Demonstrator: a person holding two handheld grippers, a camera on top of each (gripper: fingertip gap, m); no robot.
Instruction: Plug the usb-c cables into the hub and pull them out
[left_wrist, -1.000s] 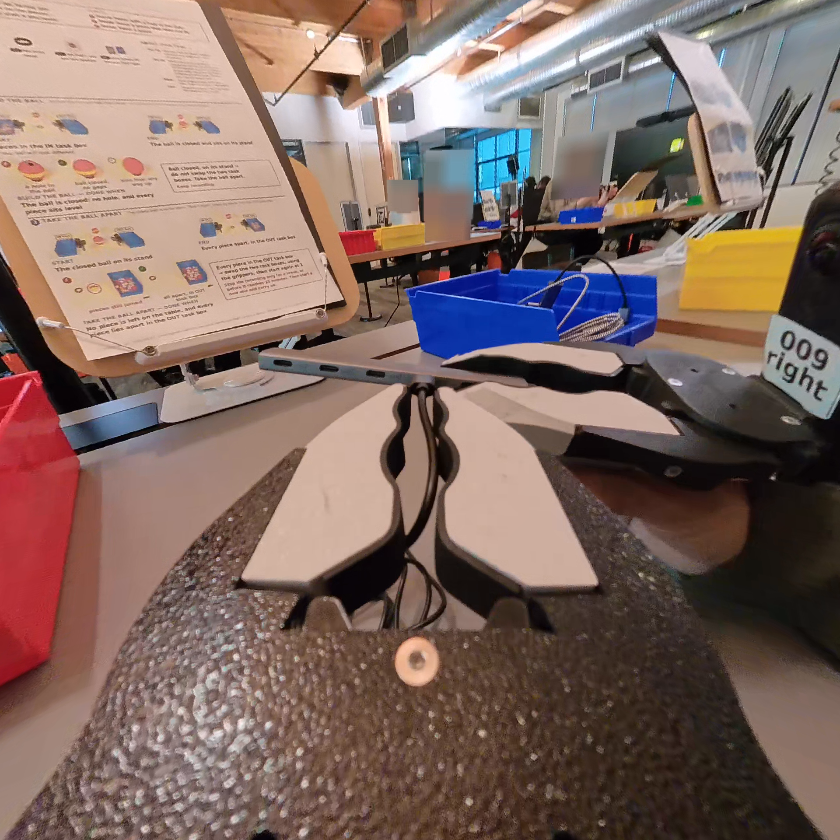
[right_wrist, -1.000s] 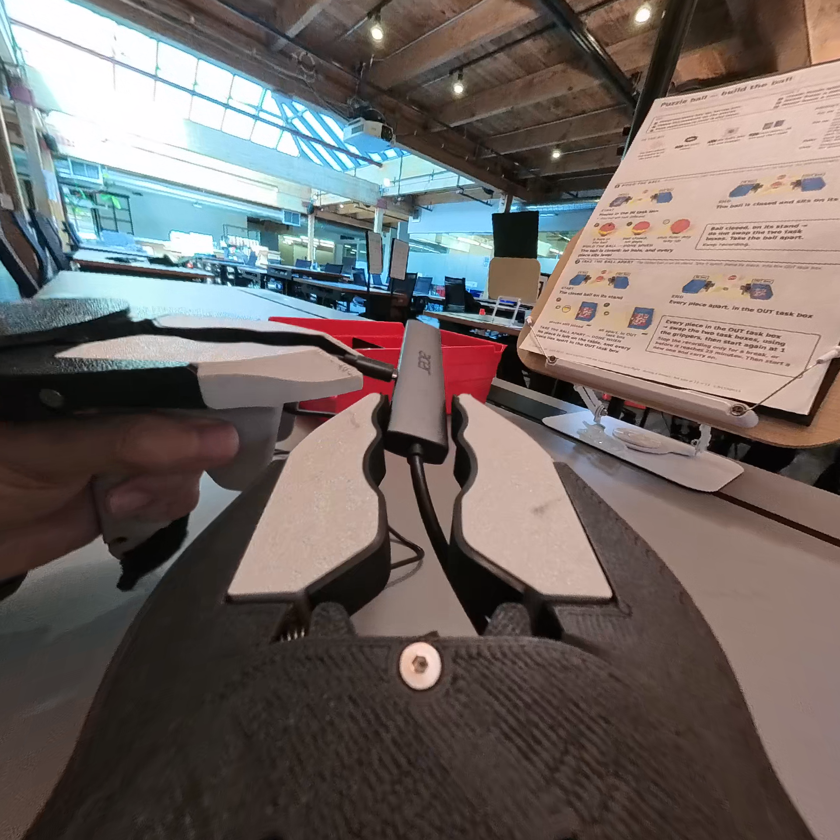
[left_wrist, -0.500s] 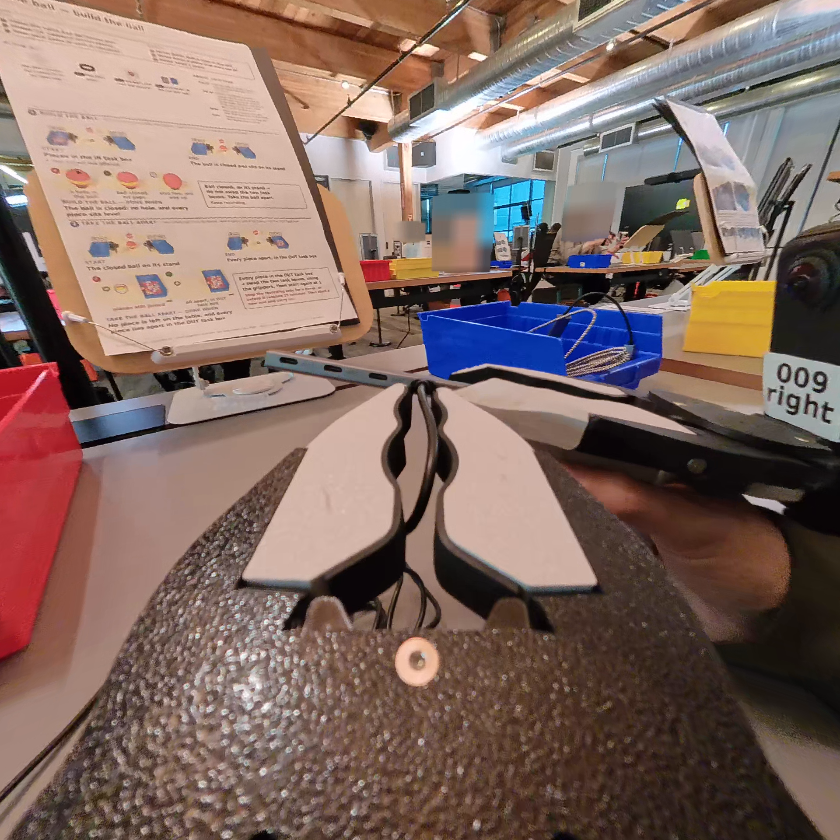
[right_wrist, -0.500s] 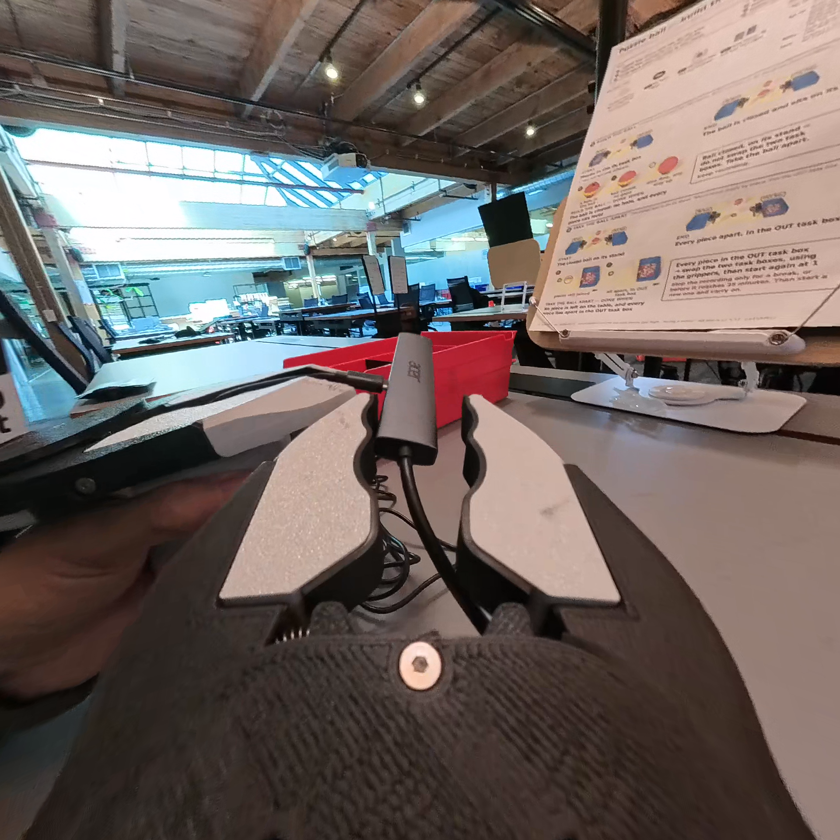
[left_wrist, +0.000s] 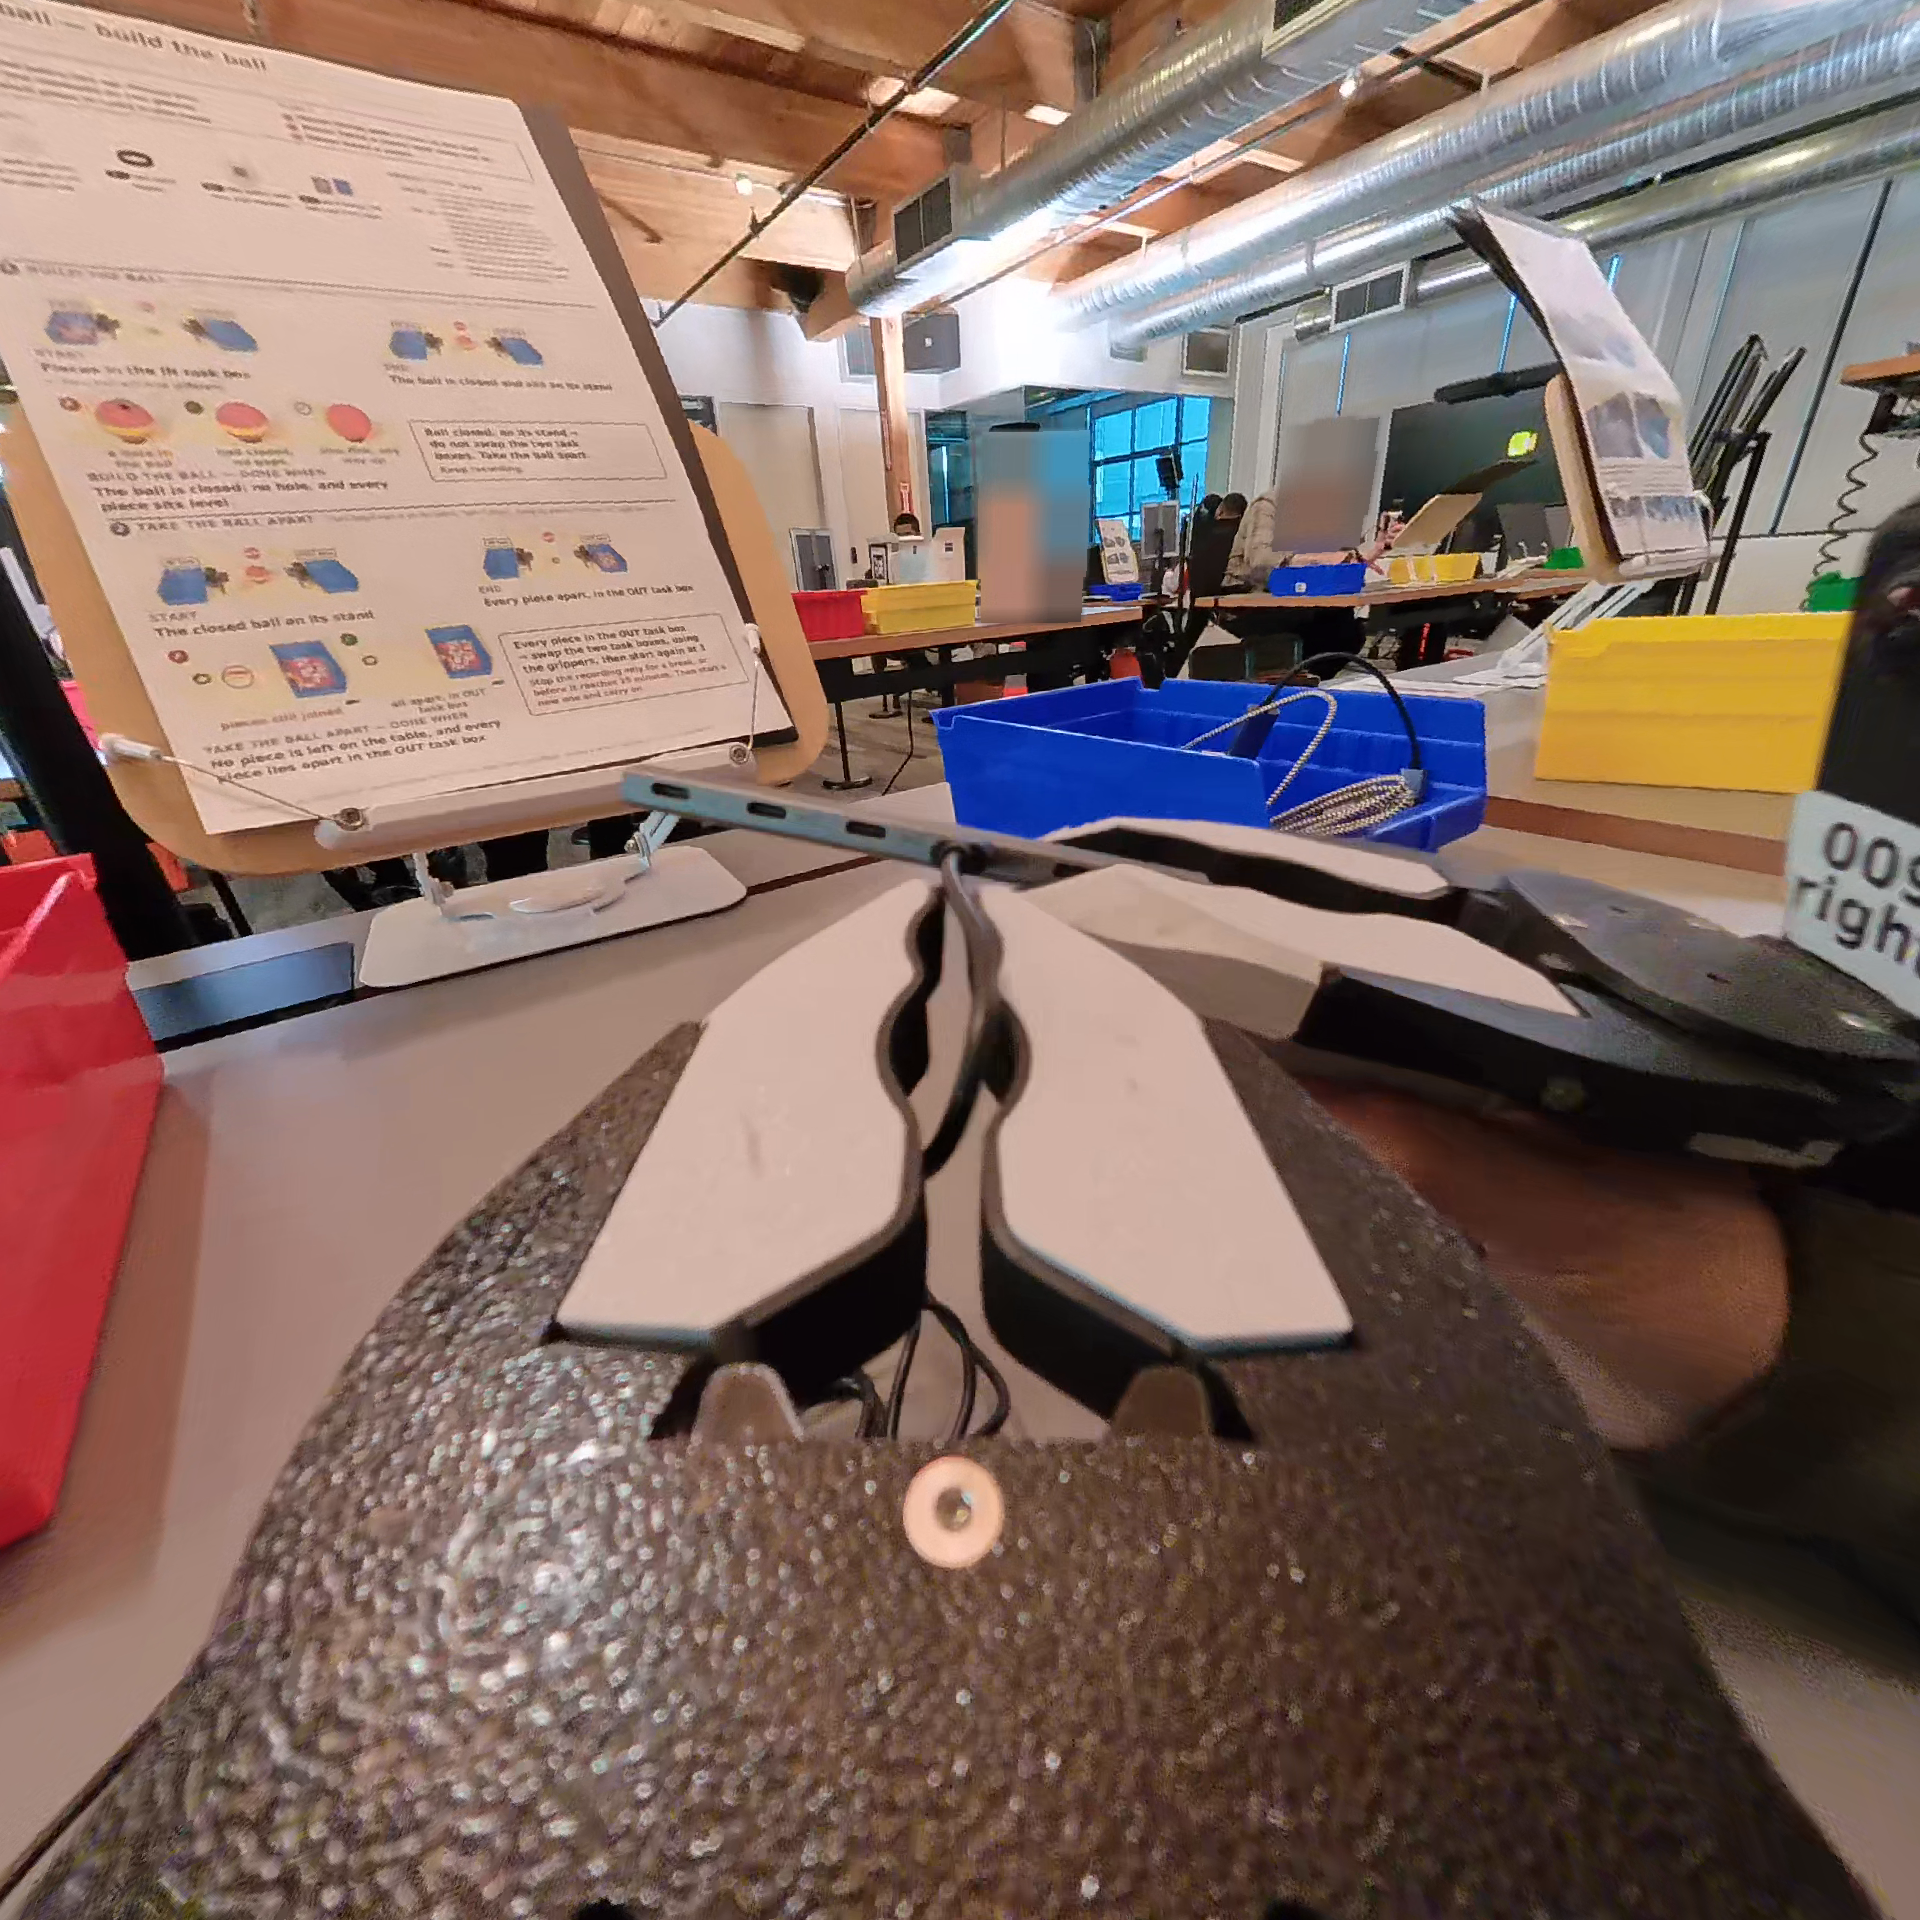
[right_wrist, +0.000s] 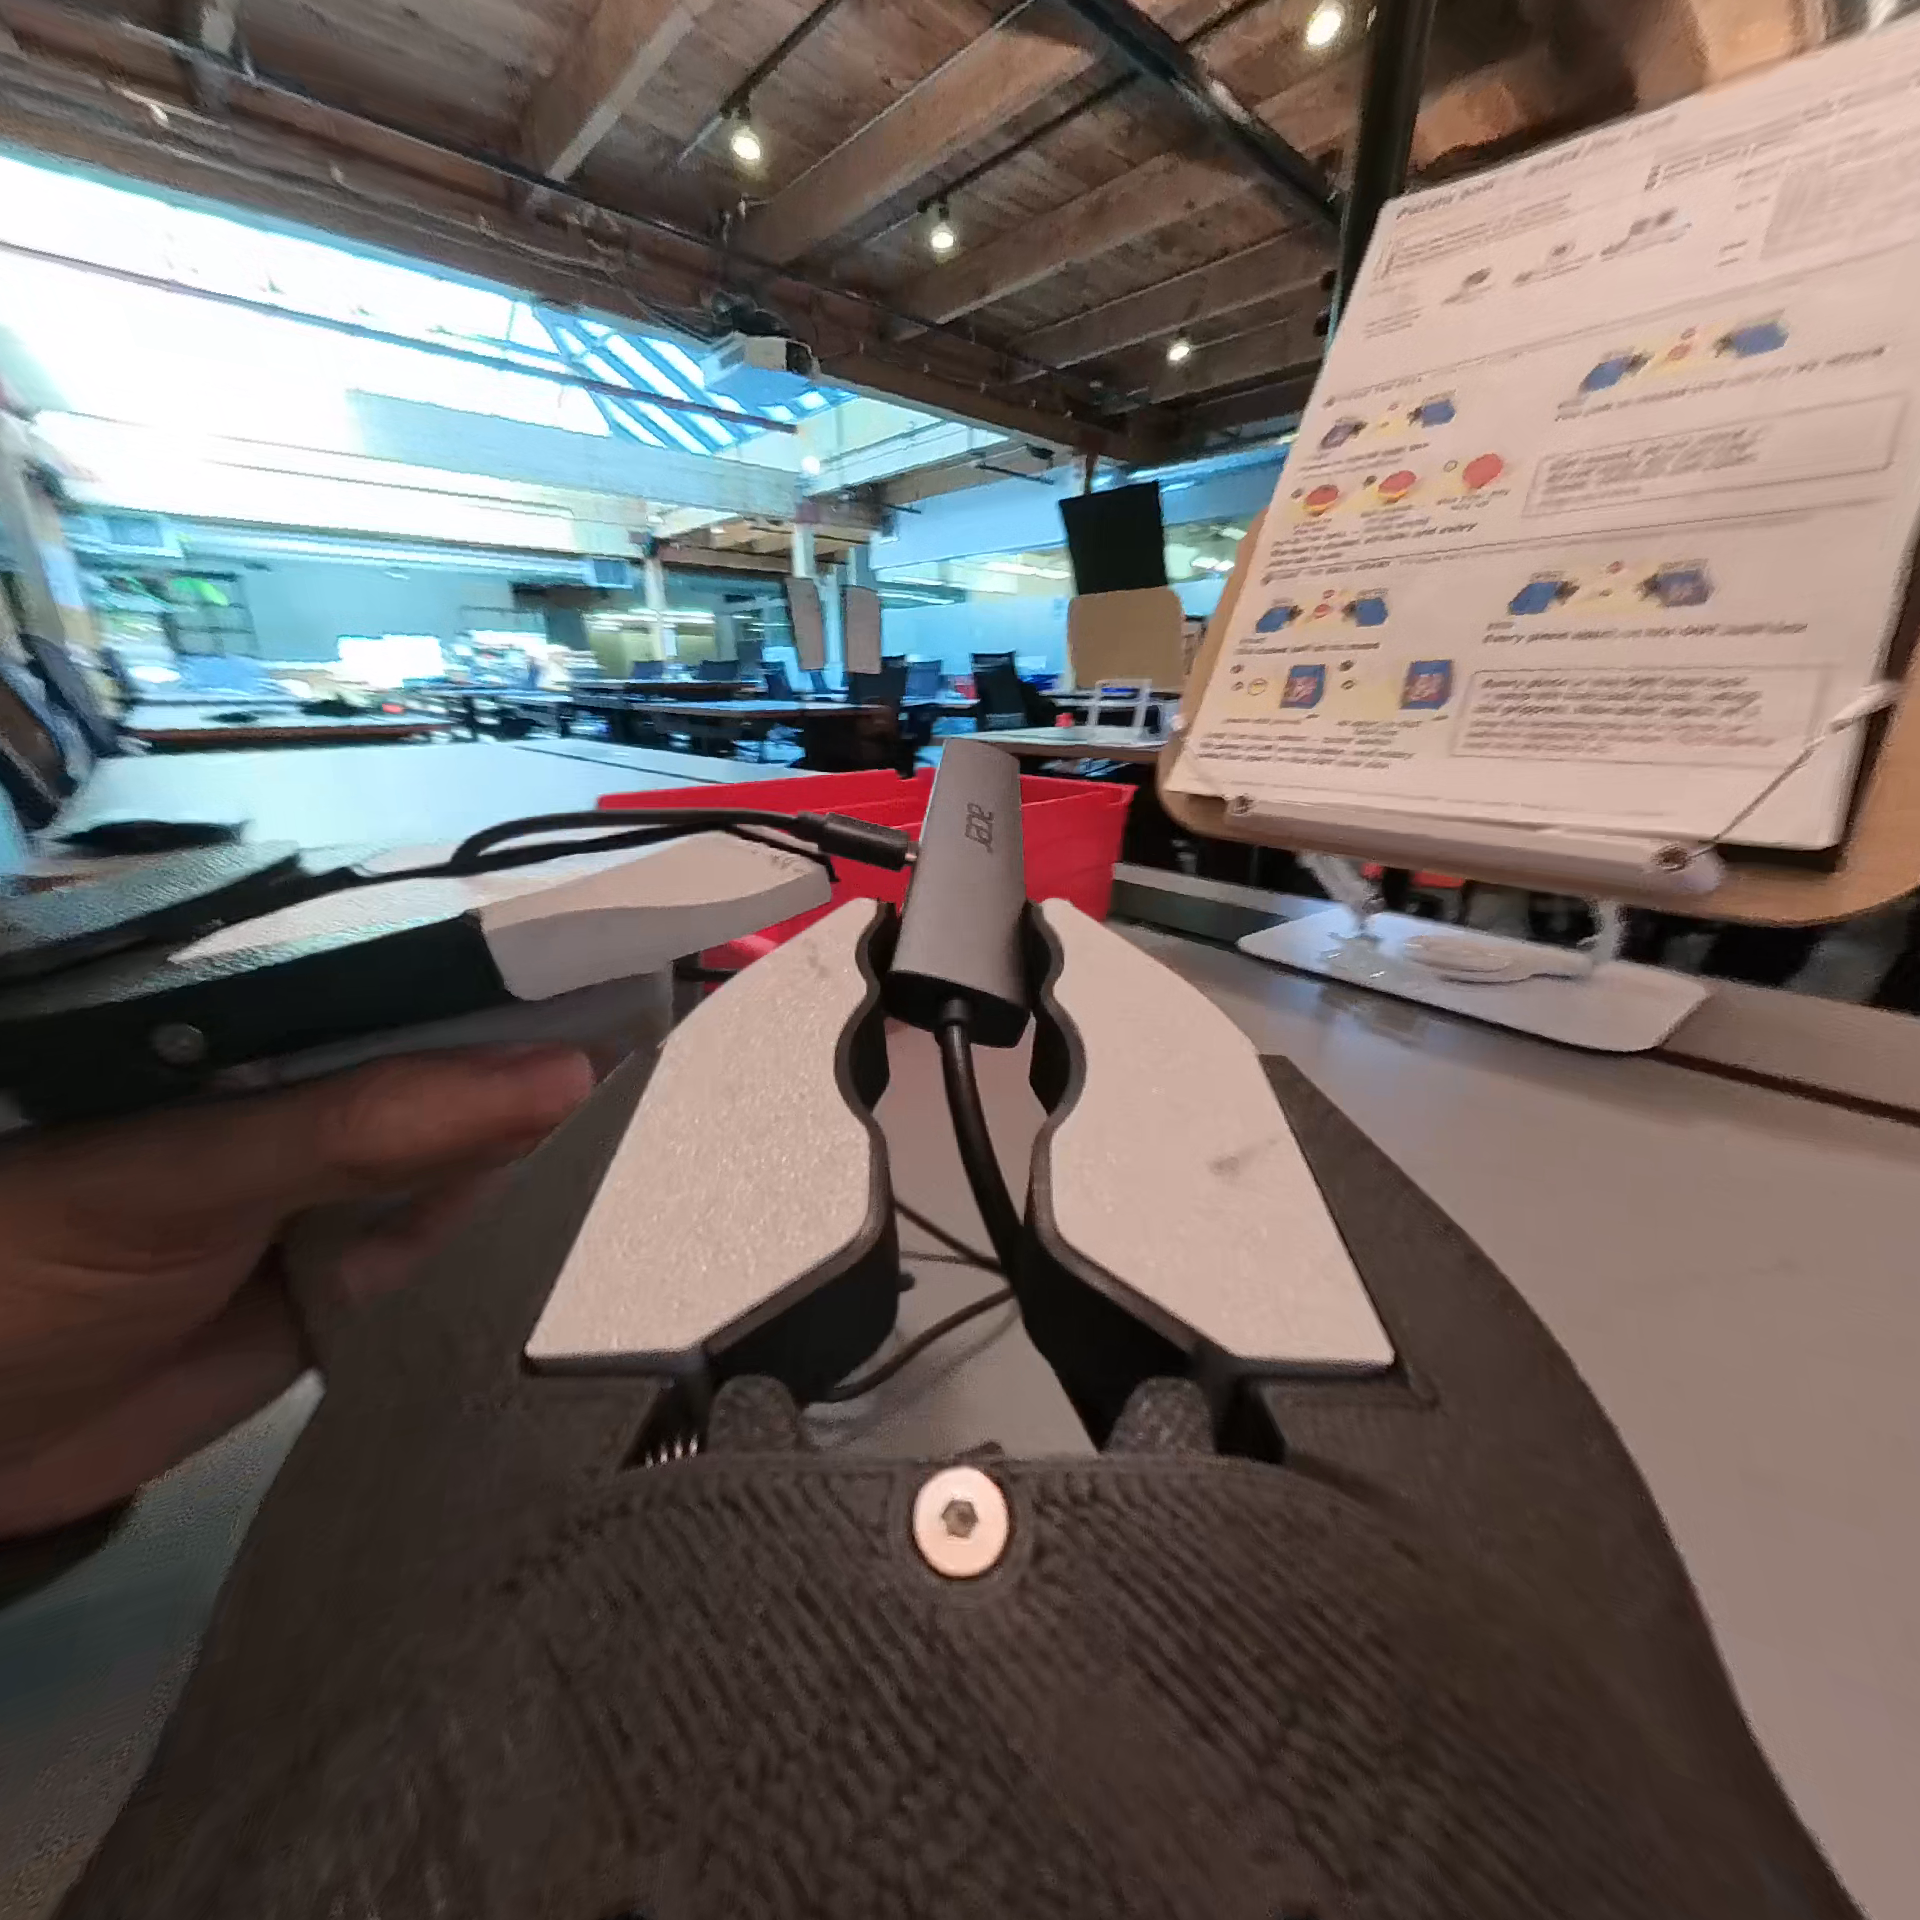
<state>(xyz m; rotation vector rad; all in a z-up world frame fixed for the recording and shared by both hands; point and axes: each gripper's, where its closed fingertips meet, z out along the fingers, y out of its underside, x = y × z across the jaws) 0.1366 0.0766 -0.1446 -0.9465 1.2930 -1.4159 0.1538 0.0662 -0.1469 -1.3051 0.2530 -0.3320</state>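
Note:
A slim grey hub (right_wrist: 966, 842) is held off the table by my right gripper (right_wrist: 956, 914), which is shut on its cable end. The hub's own black lead (right_wrist: 977, 1122) hangs down between the right fingers. In the left wrist view the hub (left_wrist: 790, 816) shows several open side ports. A black usb-c cable (left_wrist: 971, 987) runs between the fingers of my left gripper (left_wrist: 956, 899), which is shut on it. Its plug (right_wrist: 862, 836) sits in the hub's side. The left gripper (right_wrist: 769, 914) comes in from the left, the right gripper (left_wrist: 1070, 868) from the right.
A red bin (left_wrist: 62, 1143) stands at the left, also behind the hub in the right wrist view (right_wrist: 1070, 831). A blue bin (left_wrist: 1091, 769) holds braided cables. A yellow bin (left_wrist: 1683, 696) is far right. An instruction sheet on a stand (left_wrist: 343, 468) is behind, on the grey table (left_wrist: 416, 1091). Both grippers' tips are close together, under 4 cm apart.
Both grippers have shifted and tilted a little together, keeping their holds. The cable plug stays at the hub's side port.

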